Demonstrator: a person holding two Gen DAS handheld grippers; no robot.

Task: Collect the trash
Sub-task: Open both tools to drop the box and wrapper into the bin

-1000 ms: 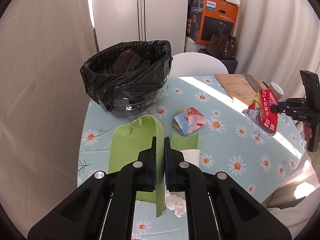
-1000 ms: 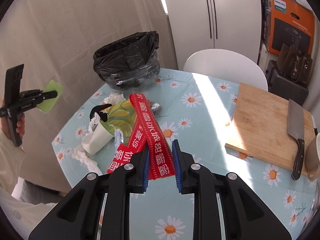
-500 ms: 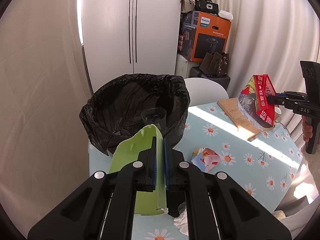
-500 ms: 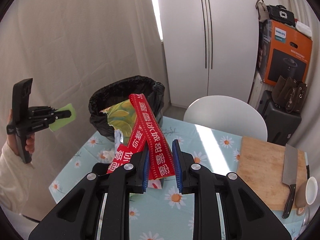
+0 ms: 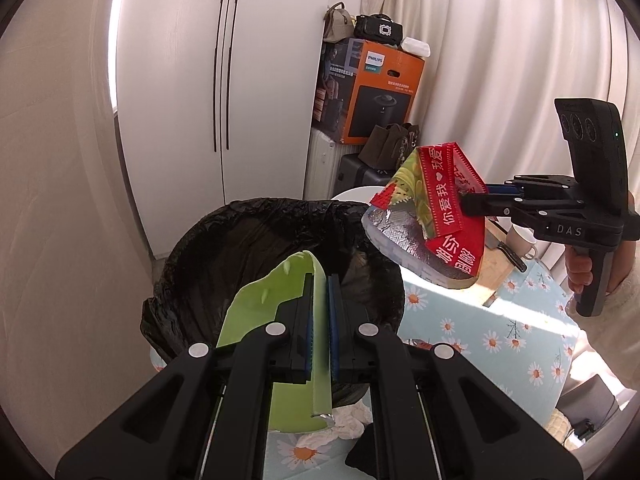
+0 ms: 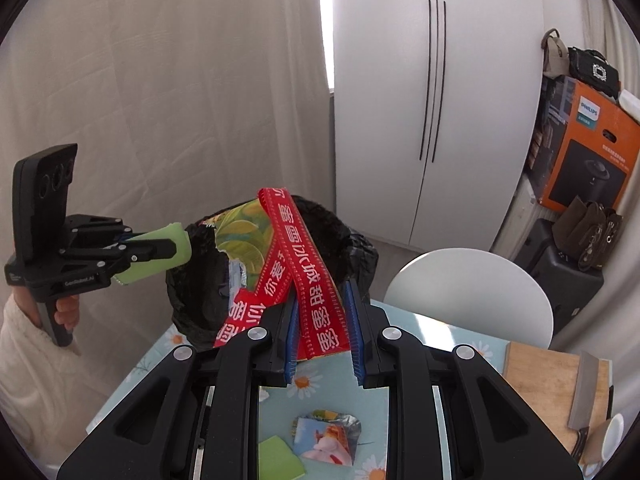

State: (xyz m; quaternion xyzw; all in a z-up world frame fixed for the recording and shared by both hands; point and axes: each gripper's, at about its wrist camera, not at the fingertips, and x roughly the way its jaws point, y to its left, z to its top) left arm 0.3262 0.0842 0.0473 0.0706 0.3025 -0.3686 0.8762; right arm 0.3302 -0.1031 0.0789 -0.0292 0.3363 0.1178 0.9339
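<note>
- The desk wears a pale blue daisy-print cloth.
- A black-lined bin stands at its 11 o'clock edge.
- A wooden cutting board with a cleaver lies at 3 o'clock.
- A crumpled picture wrapper and a green scrap lie near 6 o'clock.

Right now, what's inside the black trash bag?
The trash bag interior shows only dark, crumpled liner. The green wrapper in the left gripper covers the middle and bottom, so any contents can't be seen.
</note>
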